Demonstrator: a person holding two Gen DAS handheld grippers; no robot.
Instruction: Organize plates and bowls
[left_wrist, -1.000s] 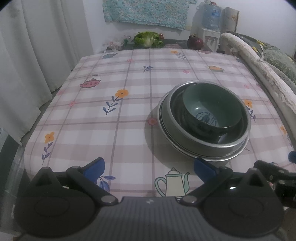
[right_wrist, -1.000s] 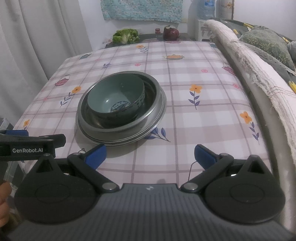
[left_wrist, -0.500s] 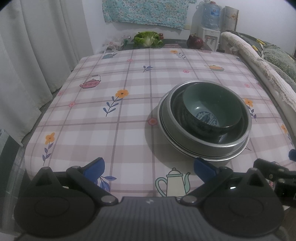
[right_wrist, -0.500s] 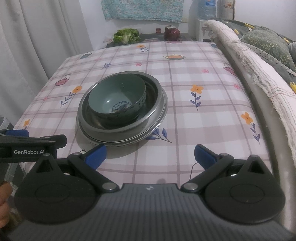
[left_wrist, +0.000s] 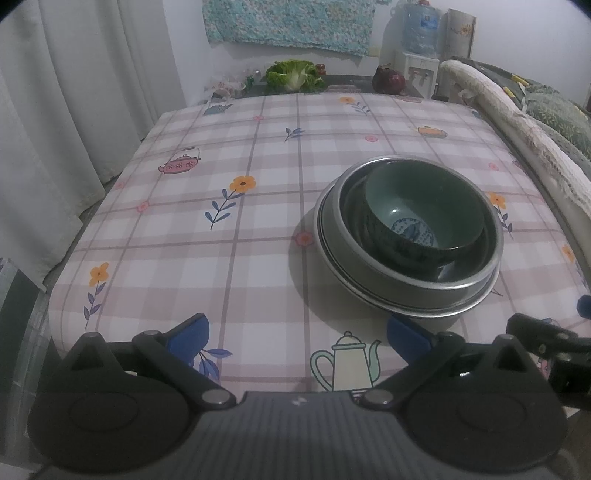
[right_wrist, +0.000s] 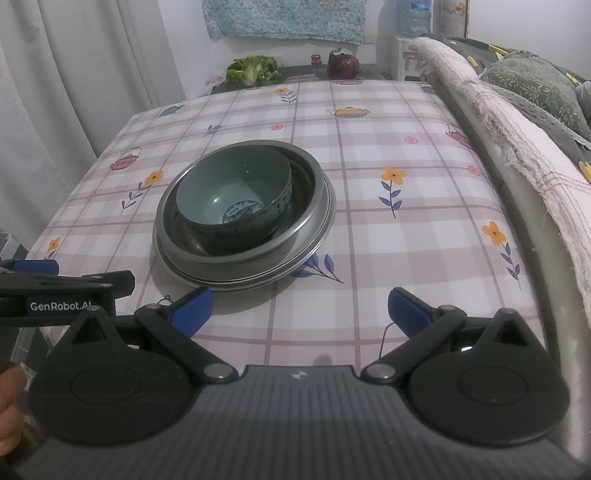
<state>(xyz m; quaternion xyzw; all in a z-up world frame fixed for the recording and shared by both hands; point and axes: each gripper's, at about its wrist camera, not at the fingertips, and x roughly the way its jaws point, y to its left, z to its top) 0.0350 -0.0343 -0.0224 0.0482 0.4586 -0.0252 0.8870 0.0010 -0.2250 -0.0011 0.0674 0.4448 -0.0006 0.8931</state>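
Plaid pink-white tablecloth (left_wrist: 258, 229) with printed flowers and teapots covers one table; smooth, slightly glossy. White curtains (left_wrist: 74, 110) hang at left, and a patterned teal cloth (left_wrist: 291, 22) hangs on the far wall.

One stack sits on the table: one round teal ceramic bowl (right_wrist: 234, 197) with a blue pattern at its bottom, inside one deeper metal bowl (right_wrist: 306, 192), on metal plates (right_wrist: 321, 236). Plate count looks like two rims but is hard to tell. In the left wrist view the stack is right of centre: ceramic bowl (left_wrist: 424, 218), metal bowl (left_wrist: 491, 236), plates (left_wrist: 476, 299).

Left gripper (left_wrist: 297, 336) has its two blue-tipped fingers wide apart, empty, over the near table edge, the right tip just short of the plate rim. Right gripper (right_wrist: 299, 308) is also spread and empty, the left tip near the stack's near rim.

Far edge has one leafy green vegetable (left_wrist: 293, 74), one dark red round item (left_wrist: 388, 79) that is hard to identify, and one water dispenser (left_wrist: 417, 55). Frayed blanket (right_wrist: 517, 122) runs along the right. A fingertip (right_wrist: 9, 406) is cut off at the left edge.
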